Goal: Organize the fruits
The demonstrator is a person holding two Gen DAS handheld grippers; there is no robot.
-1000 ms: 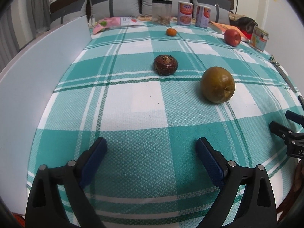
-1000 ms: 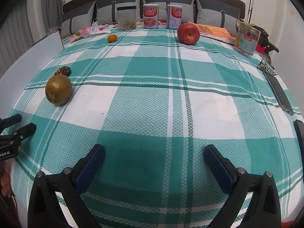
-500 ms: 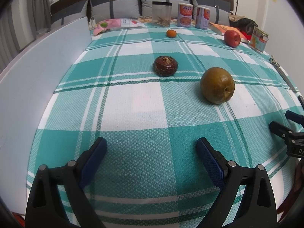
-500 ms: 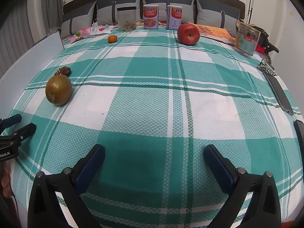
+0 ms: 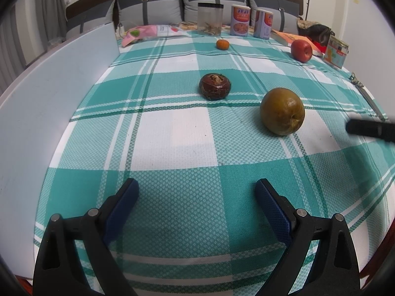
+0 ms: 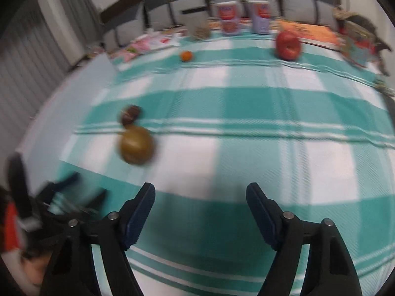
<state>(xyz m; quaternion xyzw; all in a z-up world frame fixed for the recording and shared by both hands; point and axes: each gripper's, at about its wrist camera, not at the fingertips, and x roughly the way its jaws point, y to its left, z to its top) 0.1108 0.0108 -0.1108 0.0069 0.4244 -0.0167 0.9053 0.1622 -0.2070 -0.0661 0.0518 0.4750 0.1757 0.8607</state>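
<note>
Your left gripper is spread wide over the cloth, with nothing in it. Your right gripper has just been closing, also on nothing. The pear and brown fruit sit near; apple, orange and cans far back.

On the tablecloth, the pear lies right of the chestnut, tangerine and apple behind.

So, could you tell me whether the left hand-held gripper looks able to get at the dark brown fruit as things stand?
Probably yes. The left hand-held gripper is open and empty, and only bare checked cloth lies between it and the dark brown fruit. The olive-green fruit sits off to the right, apart from it.
</note>
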